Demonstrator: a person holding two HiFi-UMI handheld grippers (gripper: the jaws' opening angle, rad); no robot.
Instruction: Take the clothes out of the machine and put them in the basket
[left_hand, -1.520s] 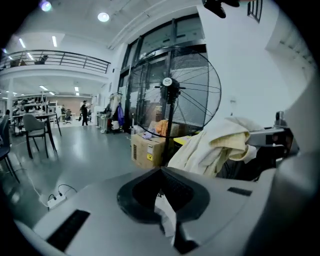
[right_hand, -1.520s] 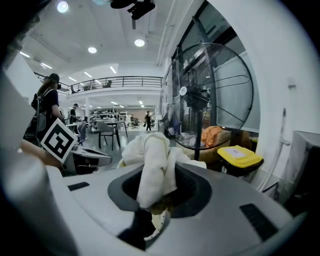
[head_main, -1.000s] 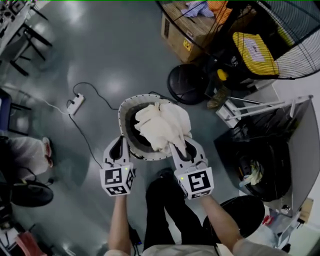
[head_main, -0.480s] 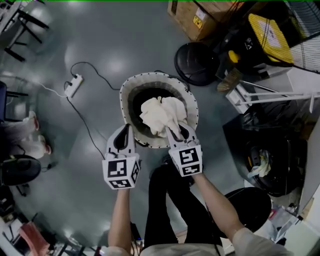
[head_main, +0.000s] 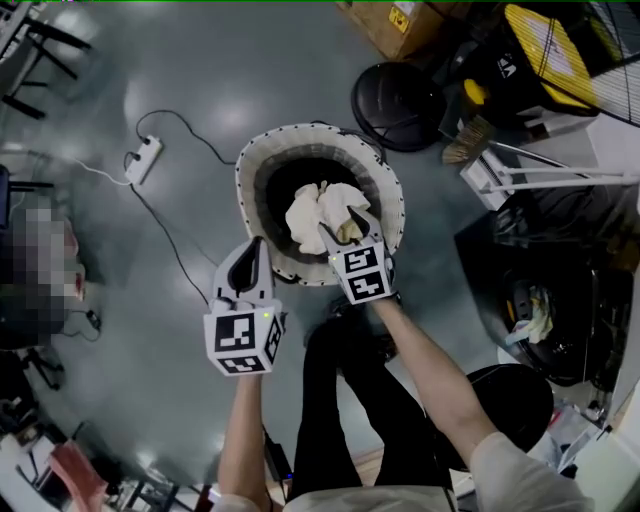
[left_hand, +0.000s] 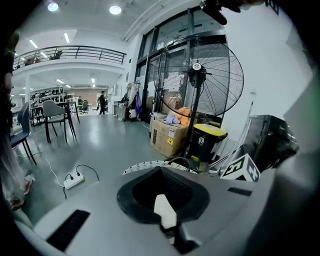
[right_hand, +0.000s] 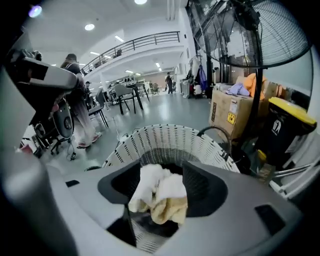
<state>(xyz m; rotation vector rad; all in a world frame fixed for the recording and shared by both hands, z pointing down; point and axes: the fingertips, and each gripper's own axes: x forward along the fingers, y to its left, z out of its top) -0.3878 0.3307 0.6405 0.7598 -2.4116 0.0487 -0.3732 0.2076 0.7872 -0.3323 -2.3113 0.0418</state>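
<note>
Basket: a white woven basket (head_main: 385, 185) stood on the grey floor (head_main: 200, 80) in the middle of the head view, with a dark inside

Cloth: a cream cloth (head_main: 318, 205) sat bunched up in the mouth of the basket, near its lower right side; in the right gripper view the cloth (right_hand: 157, 197) filled the gap between the fingers, with the basket (right_hand: 165, 140) just behind it

Right gripper: the right gripper (head_main: 347, 222) reached over the lower rim of the basket; its jaws had just been opening and stood wide apart, and the cloth lay loose between them, not pinched

Left gripper: the left gripper (head_main: 256, 248) hung just outside the basket's lower left rim; its finger tips met and it held nothing; its own view showed the left gripper (left_hand: 162, 195) with the basket rim (left_hand: 150, 165) just past it

Machine: a dark machine (head_main: 575, 345) stood at the right edge of the head view, well apart from the basket, with a pale cloth in its round opening

Other things: a power strip (head_main: 143, 160) lay on the floor at upper left; a big fan (left_hand: 200, 75), a box (left_hand: 167, 137) and a bin (left_hand: 207, 140) with a yellow lid stood behind the basket

Person: dark legs (head_main: 340, 400) showed at the bottom, between the two arms
</note>
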